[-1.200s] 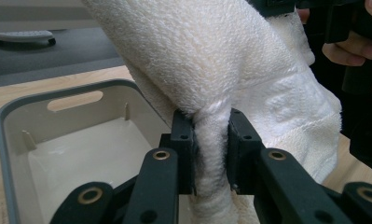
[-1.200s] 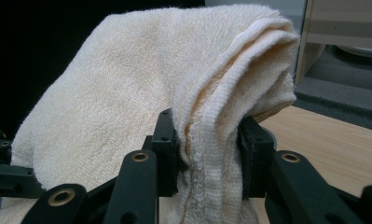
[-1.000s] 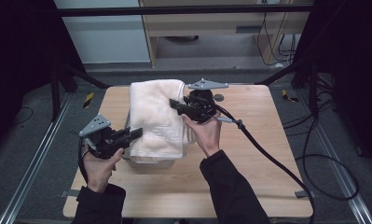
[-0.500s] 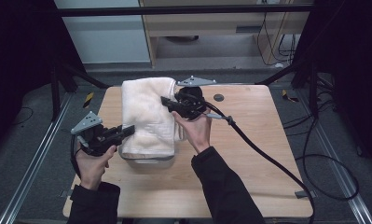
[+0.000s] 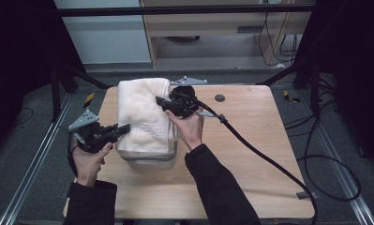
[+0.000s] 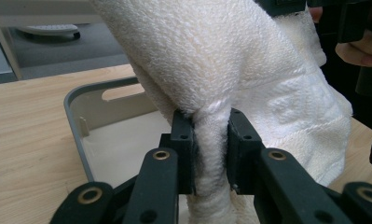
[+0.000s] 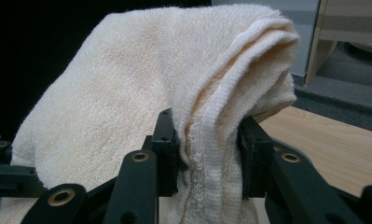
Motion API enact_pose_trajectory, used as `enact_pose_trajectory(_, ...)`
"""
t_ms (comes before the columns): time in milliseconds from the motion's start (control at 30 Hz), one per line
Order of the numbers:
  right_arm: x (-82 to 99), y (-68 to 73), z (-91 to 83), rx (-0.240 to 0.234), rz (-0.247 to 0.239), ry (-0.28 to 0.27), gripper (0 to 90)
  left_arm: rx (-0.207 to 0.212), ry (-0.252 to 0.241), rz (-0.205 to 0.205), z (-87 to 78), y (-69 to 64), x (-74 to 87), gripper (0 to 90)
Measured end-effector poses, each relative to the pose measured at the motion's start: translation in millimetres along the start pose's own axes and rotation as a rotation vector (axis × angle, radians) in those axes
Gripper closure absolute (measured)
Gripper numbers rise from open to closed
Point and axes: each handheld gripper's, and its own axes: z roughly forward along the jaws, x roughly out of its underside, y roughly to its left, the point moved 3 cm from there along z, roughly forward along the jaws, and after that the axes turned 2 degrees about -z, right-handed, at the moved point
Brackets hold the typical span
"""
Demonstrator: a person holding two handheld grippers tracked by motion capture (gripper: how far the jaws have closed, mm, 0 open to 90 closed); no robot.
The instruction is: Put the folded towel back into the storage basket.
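A cream terry towel (image 5: 142,115), folded in layers, hangs stretched between my two grippers above a grey plastic tub (image 5: 152,159) on the wooden table (image 5: 250,154). My left gripper (image 5: 124,129) is shut on the towel's near left edge; in the left gripper view its pads pinch a bunched fold of the towel (image 6: 210,149) over the tub's rim (image 6: 76,121). My right gripper (image 5: 160,101) is shut on the towel's right edge farther back, and the right gripper view shows a thick hem of the towel (image 7: 207,154) squeezed between its pads.
A black cable (image 5: 264,154) trails from the right gripper across the table to the right. A small dark round mark (image 5: 219,98) sits at the table's far side. Metal rails (image 5: 30,168) and dark frame legs flank the table; a wooden cabinet (image 5: 213,28) stands behind.
Both hands have carried the towel to the left and a little toward the near side, so it now hangs more over the tub's left part. Both grips are unchanged.
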Motion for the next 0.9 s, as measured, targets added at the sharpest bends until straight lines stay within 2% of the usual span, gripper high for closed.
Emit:
enact_pose_trajectory(600, 19.6, -8.8, 34.0, 0.007, 0.021, 0.034, 65.2, -0.033, 0.051, -0.015, 15.3, 22.4, 14.6, 74.6)
enact_pose_trajectory(900, 28.6, -10.9, 45.0, 0.024, 0.021, 0.051, 65.2, -0.053, 0.073, -0.011, 23.2, 28.3, 22.0, 74.6)
